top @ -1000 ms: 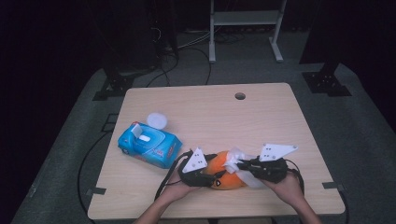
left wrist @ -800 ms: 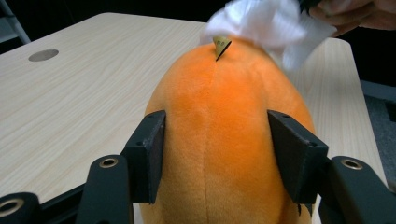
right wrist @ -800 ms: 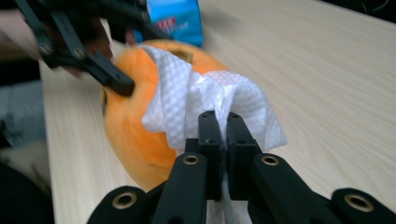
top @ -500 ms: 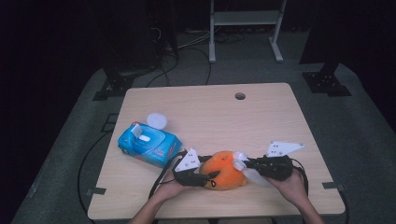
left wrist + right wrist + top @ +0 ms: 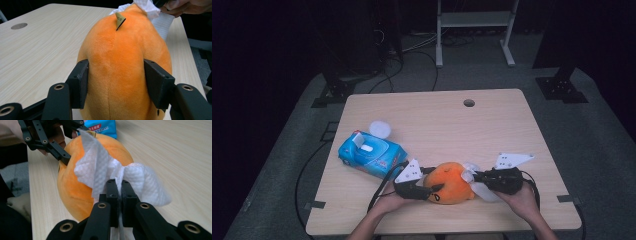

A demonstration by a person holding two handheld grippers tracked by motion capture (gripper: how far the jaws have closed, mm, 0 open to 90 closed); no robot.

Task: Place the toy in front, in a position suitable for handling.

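An orange plush toy (image 5: 451, 181) lies near the table's front edge. My left gripper (image 5: 424, 189) grips its left side; in the left gripper view the two pads (image 5: 81, 82) press into the plush (image 5: 117, 62) from both sides. My right gripper (image 5: 476, 176) is at the toy's right end, shut on a white wipe (image 5: 482, 190). In the right gripper view my right gripper (image 5: 119, 187) pinches the crumpled wipe (image 5: 100, 170), which drapes against the plush (image 5: 72, 190). The left gripper (image 5: 50, 142) holds the toy's far side.
A blue pack of wet wipes (image 5: 371, 154) lies left of the toy, with a white round lid (image 5: 380, 129) behind it. A cable hole (image 5: 469, 103) is near the table's far edge (image 5: 432, 92). Cables trail off the front left.
The wipe has slid from the top of the plush toward its right end. The left gripper has shifted slightly left, so more of the orange toy shows.
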